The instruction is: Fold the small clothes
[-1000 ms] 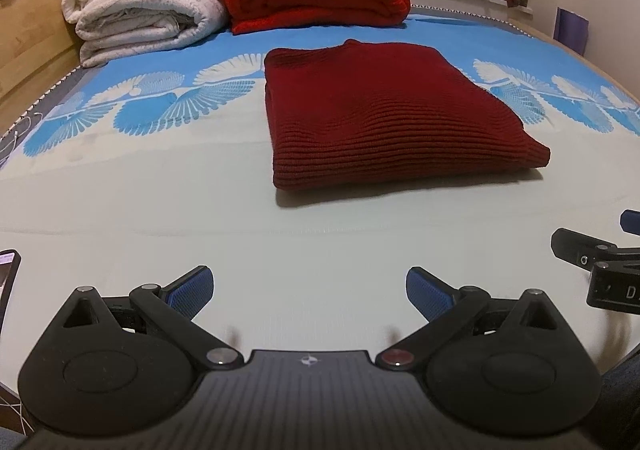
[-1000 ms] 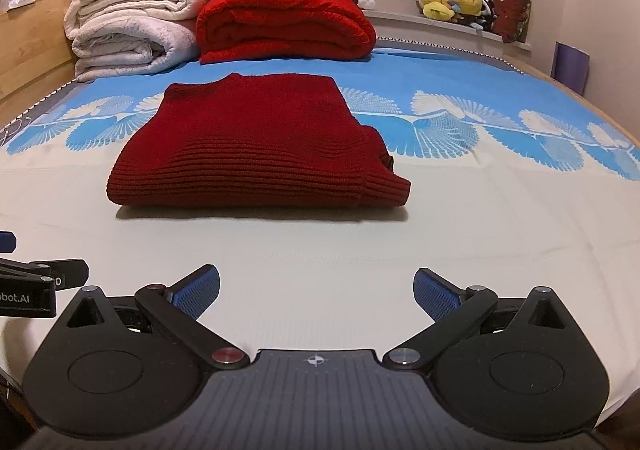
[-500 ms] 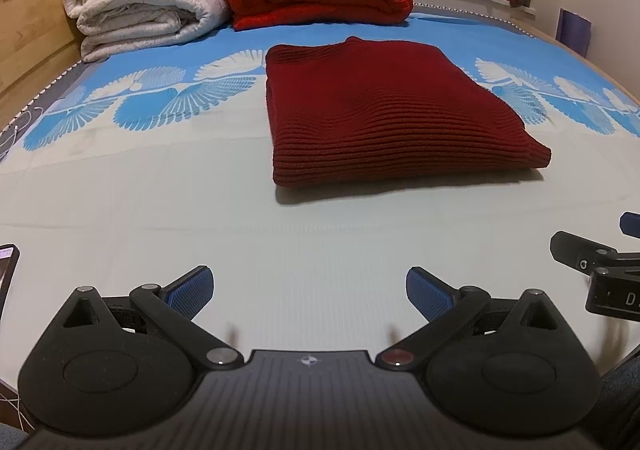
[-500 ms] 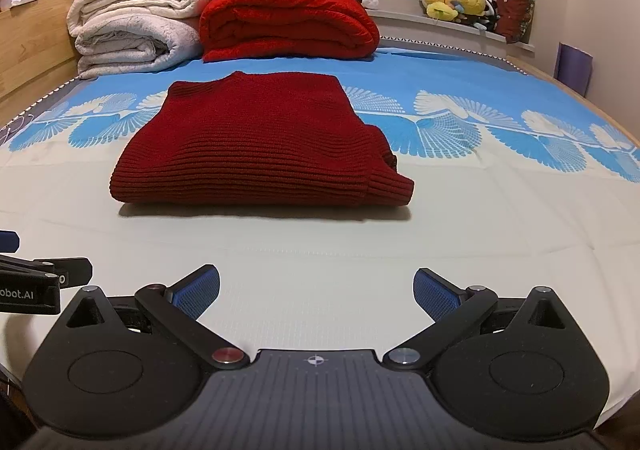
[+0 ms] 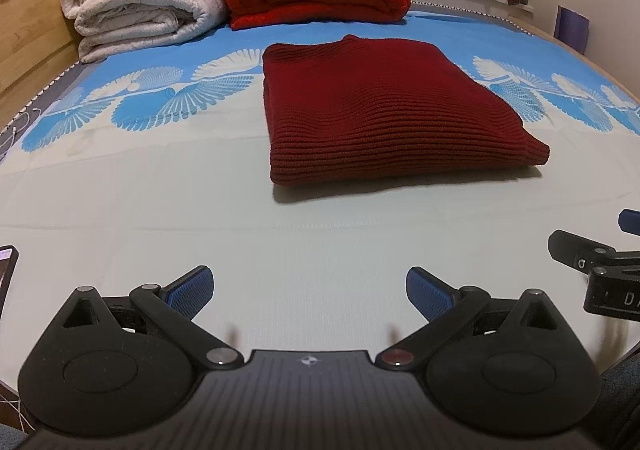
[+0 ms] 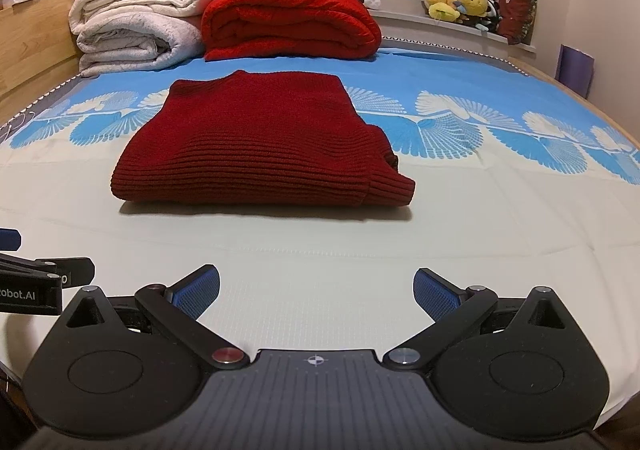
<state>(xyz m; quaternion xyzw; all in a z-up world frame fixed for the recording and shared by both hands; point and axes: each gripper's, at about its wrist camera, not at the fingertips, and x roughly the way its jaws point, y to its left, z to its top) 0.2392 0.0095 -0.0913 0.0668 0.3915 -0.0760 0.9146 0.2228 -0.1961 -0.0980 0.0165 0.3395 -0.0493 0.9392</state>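
Both tongs, left (image 5: 308, 290) and right (image 6: 316, 290), are hovering spread wide and empty above the bed's pale sheet (image 5: 160, 218). Well ahead of them, the dark red ribbed knit sweater (image 6: 256, 146) is lying as a folded rectangle. The folding is looking finished; next probably comes setting it aside or fetching another garment.

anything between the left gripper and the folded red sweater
No object. In the left wrist view, only bare pale bedsheet lies between the open left gripper and the folded red sweater. The right wrist view shows the same.
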